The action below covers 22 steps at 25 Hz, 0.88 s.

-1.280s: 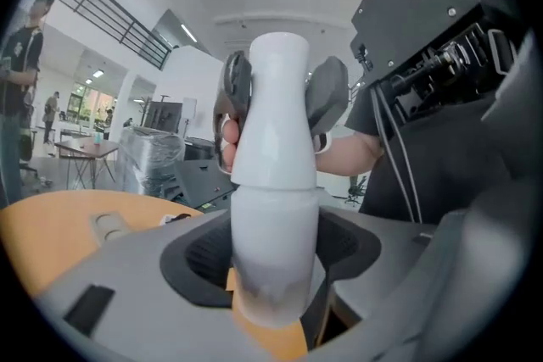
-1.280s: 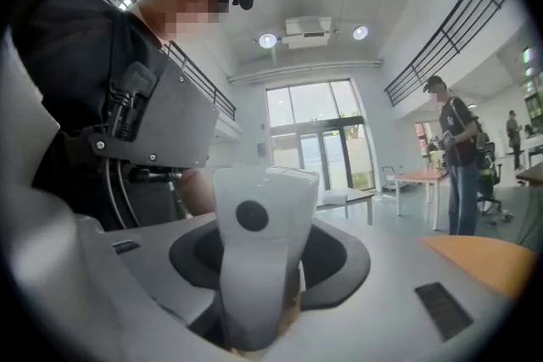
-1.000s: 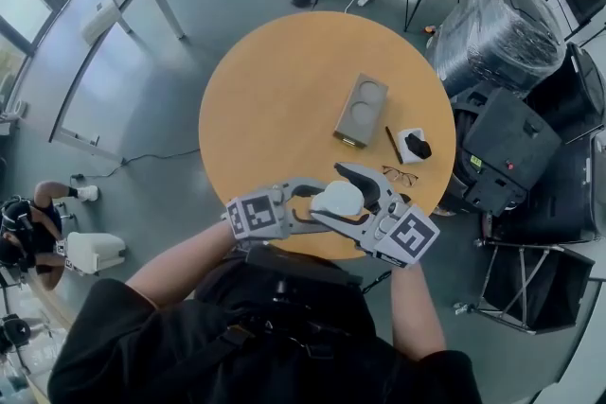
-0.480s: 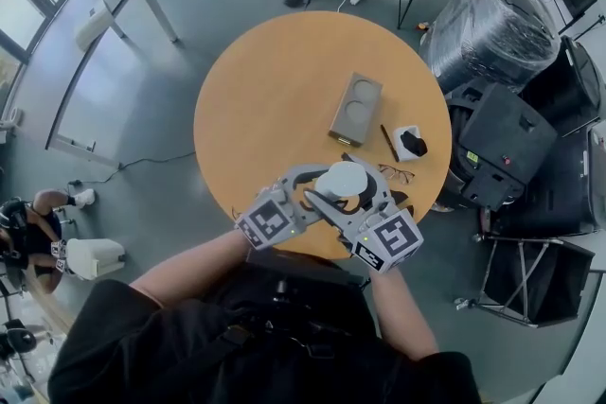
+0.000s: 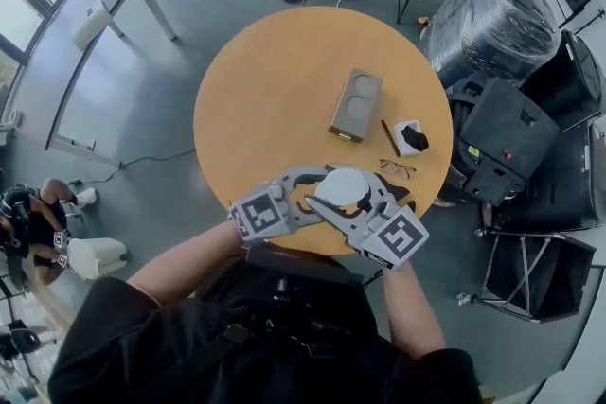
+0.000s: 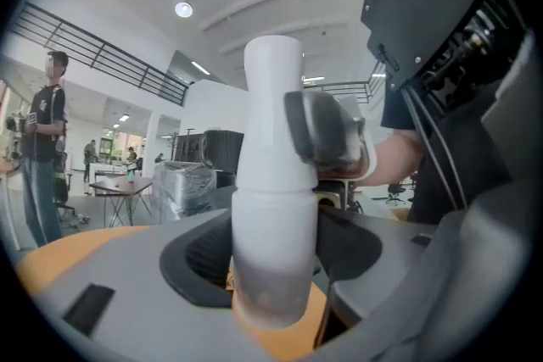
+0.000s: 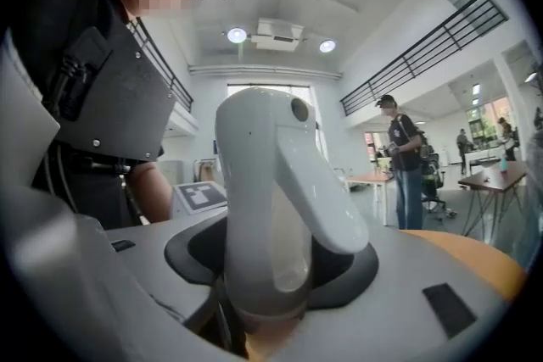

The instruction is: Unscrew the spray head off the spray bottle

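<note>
Round and orange-topped, the table [image 5: 275, 90] stands in a bright hall, and the white spray bottle [image 6: 271, 208] is held upright in the air over its near edge, just in front of the person. Its spray head [image 7: 263, 174], with the trigger hanging down one side, is at the top and looks fully seated on the neck, so I judge the unscrewing barely begun.

To do this turn well, the body must be kept from spinning while the head is turned about the bottle's own upright line. Any tilt or sideways pull would likely bind the thread or let the smooth plastic slip.

The left gripper [image 6: 270, 267] is clamped on the bottle's lower body, a dark pad against each side. The right gripper [image 7: 267, 271] comes in from the opposite side with the spray head between its jaws. They have just been closing and now stand partly apart, pressing on the head.

Farther off on the table lie a tray with two round hollows [image 5: 356, 104], a pen [image 5: 390, 137] and a pair of glasses [image 5: 398, 169], all well apart from the bottle.
</note>
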Tool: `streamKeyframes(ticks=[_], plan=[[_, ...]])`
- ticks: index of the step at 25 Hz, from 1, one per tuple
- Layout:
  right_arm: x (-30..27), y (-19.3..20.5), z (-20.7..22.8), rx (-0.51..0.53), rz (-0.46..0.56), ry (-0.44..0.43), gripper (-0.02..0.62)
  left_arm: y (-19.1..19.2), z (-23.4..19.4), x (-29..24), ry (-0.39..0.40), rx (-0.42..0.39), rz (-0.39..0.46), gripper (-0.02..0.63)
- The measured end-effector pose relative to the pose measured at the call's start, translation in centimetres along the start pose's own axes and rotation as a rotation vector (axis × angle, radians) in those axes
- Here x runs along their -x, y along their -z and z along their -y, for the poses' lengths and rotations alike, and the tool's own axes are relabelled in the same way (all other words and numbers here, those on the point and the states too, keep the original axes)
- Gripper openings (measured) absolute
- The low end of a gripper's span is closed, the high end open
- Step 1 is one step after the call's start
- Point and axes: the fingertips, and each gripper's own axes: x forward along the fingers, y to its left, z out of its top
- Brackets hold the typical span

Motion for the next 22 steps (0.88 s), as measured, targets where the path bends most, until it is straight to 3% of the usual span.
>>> streamKeyframes(ticks=[3, 6, 10, 13, 16, 22], plan=[[0.4, -0.2, -1.9, 0.000, -0.020, -0.160, 0.249, -0.1, 1.1, 0.4, 0.109, -0.042, -0.016, 0.310], [0.9, -0.3, -3.4, -0.003, -0.034, -0.291, 0.249, -0.2, 2.4, 0.5, 0.207, -0.022, -0.018, 0.310], [1.3, -0.1, -4.6, 0.004, -0.049, -0.384, 0.249, -0.2, 3.6, 0.8, 0.287, 0.022, -0.016, 0.310], [0.7, 0.2, -3.9, 0.012, -0.054, -0.337, 0.255, -0.2, 3.1, 0.8, 0.258, 0.022, -0.018, 0.308], [0.2, -0.2, -1.6, -0.005, -0.006, -0.221, 0.331, 0.0, 1.8, 0.6, 0.184, 0.027, -0.013, 0.308], [0.4, 0.5, 2.4, -0.101, -0.006, 0.017, 0.345, 0.4, -2.1, 0.6, -0.067, 0.027, -0.010, 0.310]])
